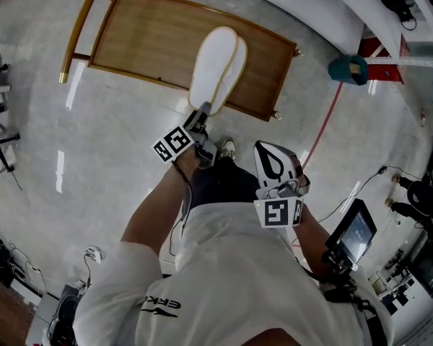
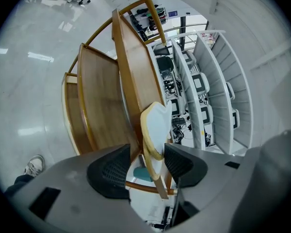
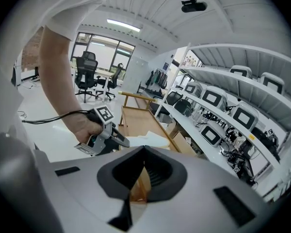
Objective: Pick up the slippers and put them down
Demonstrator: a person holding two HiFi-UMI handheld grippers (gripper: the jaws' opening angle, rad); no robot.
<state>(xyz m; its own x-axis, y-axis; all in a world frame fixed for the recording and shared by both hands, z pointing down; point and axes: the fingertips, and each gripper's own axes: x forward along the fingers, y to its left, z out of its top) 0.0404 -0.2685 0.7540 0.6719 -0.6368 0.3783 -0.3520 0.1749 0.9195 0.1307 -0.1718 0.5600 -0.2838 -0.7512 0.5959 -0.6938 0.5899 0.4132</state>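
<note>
A pair of white slippers [image 1: 216, 65], stacked sole to sole, lies on the top of a low wooden rack [image 1: 141, 38] on the floor. My left gripper [image 1: 202, 111] is at their near end, open. In the left gripper view the slippers [image 2: 155, 127] reach in between the wide-apart pads [image 2: 111, 171], nearer the right pad, with a gap on the left side. My right gripper [image 1: 268, 153] hangs to the right of the rack, away from the slippers. Its fingertips [image 3: 144, 152] meet with nothing between them. The right gripper view shows the left gripper [image 3: 106, 132] beside the slippers [image 3: 153, 141].
The rack [image 2: 99, 101] has brass-coloured rails and a lower shelf. White shelving [image 3: 233, 110] with screens runs along the right. A teal object [image 1: 348, 69] and a red line lie on the floor beyond the rack. My shoe [image 1: 227, 148] stands close to the rack's front edge.
</note>
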